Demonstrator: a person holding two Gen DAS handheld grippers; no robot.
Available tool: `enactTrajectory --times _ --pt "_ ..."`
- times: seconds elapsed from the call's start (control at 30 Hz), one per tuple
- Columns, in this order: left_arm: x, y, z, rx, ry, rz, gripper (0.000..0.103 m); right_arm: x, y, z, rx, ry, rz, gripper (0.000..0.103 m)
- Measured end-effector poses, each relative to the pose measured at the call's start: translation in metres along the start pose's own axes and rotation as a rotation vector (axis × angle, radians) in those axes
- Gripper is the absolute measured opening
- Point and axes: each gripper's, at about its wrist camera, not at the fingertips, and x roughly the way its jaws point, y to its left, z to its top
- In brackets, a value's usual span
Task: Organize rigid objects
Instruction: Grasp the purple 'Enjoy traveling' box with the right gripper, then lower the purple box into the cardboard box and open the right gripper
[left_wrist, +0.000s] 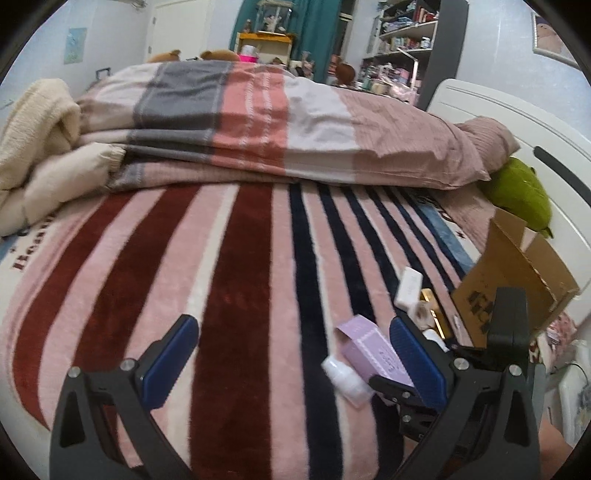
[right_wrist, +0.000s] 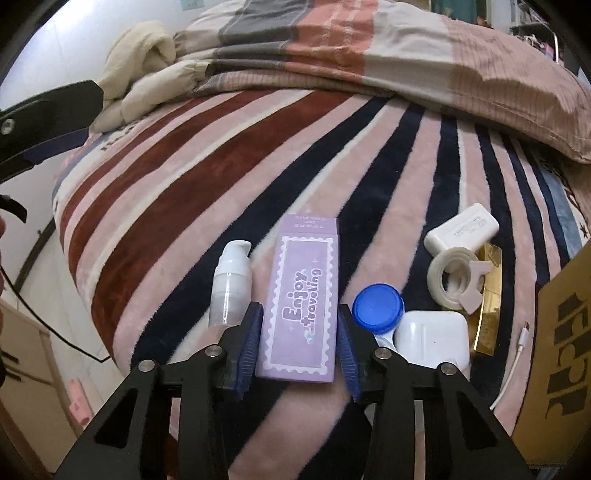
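A purple box (right_wrist: 301, 302) printed "Enjoy traveling" lies flat on the striped blanket (right_wrist: 221, 166). My right gripper (right_wrist: 300, 345) straddles the box's near end, one blue pad on each side, with small gaps, so it is open. A white pump bottle (right_wrist: 231, 284) lies left of the box. A blue-capped jar (right_wrist: 377, 303), a white charger block (right_wrist: 430, 341), a tape roll (right_wrist: 452, 277), a white case (right_wrist: 461, 229) and a gold item (right_wrist: 489, 295) lie to its right. My left gripper (left_wrist: 291, 362) is open and empty above the blanket; the purple box (left_wrist: 373, 354) and bottle (left_wrist: 345, 376) lie by its right finger.
An open cardboard box (left_wrist: 517, 273) stands at the bed's right edge, also in the right wrist view (right_wrist: 561, 350). A folded quilt (left_wrist: 295, 125) and cream blanket (left_wrist: 37, 125) lie at the back. A green plush (left_wrist: 521, 192) rests by the white headboard. A white cable (right_wrist: 515, 362) lies near the cardboard box.
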Motion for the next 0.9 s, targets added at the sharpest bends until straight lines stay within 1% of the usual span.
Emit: enactTrajectory --times 0.07,0.13,0.2,0.27,0.33,0.37,0.4,0.43,0.5,0.53,0.6,0.63,0.77,0.9 --pt "0.004 -0.003 0.003 0.000 0.018 -0.053 0.102 -0.006 0.003 0.002 -0.013 -0.026 0.001 0.033" --pt "0.005 -0.012 0.010 0.018 0.023 -0.103 0.102 -0.021 0.003 0.007 -0.026 -0.075 0.016 0.033" --pt "0.003 -0.023 0.021 0.029 0.015 -0.161 0.102 -0.043 0.003 0.014 -0.043 -0.134 0.039 0.033" --pt "-0.003 -0.037 0.036 0.042 -0.005 -0.245 0.102 -0.070 0.001 0.021 -0.059 -0.202 0.051 0.033" --pt "-0.009 -0.055 0.049 0.073 -0.022 -0.292 0.101 -0.100 -0.001 0.030 -0.075 -0.274 0.061 0.033" --pt "-0.011 -0.067 0.057 0.094 -0.028 -0.319 0.097 -0.110 -0.002 0.032 -0.079 -0.298 0.067 0.033" --pt "-0.012 -0.078 0.064 0.107 -0.029 -0.357 0.091 -0.121 -0.004 0.034 -0.080 -0.322 0.074 0.033" --pt "-0.012 -0.089 0.072 0.112 -0.026 -0.407 0.088 -0.135 -0.010 0.035 -0.079 -0.348 0.080 0.033" --pt "-0.011 -0.109 0.081 0.117 -0.016 -0.485 0.072 -0.153 -0.017 0.038 -0.066 -0.379 0.086 0.033" --pt "-0.009 -0.120 0.086 0.128 -0.012 -0.510 0.063 -0.161 -0.023 0.037 -0.055 -0.393 0.086 0.033" --pt "-0.006 -0.143 0.092 0.157 -0.009 -0.523 0.054 -0.177 -0.039 0.034 -0.030 -0.419 0.077 0.033" --pt "-0.005 -0.154 0.094 0.171 -0.007 -0.523 0.051 -0.184 -0.046 0.032 -0.019 -0.429 0.066 0.033" --pt "0.009 -0.202 0.100 0.231 0.020 -0.550 0.049 -0.202 -0.083 0.018 0.031 -0.449 0.018 0.033" --pt "0.029 -0.248 0.103 0.271 0.071 -0.582 0.049 -0.214 -0.117 0.003 0.086 -0.451 -0.028 0.033"
